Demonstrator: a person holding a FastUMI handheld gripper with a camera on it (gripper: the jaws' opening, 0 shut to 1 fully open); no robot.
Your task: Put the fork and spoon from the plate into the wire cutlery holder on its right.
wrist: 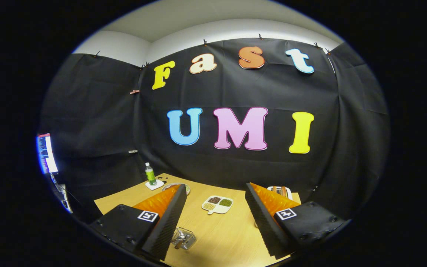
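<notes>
My gripper (215, 186) is open, held high above a wooden table (232, 237), with nothing between its fingers. The wire cutlery holder (184, 238) stands on the table low down, close beside the left finger (161, 222). Something metallic shows inside it, too small to name. A round plate (186, 189) peeks out from behind the left fingertip, most of it hidden. A white dish (281, 191) with brownish items sits beyond the right finger (269, 218). I cannot make out the fork or the spoon.
A white divided dish (217, 204) of beans lies between the fingers, further off. A green bottle (150, 174) stands on a white coaster at the table's far left corner. A lit screen (46, 154) is at the far left.
</notes>
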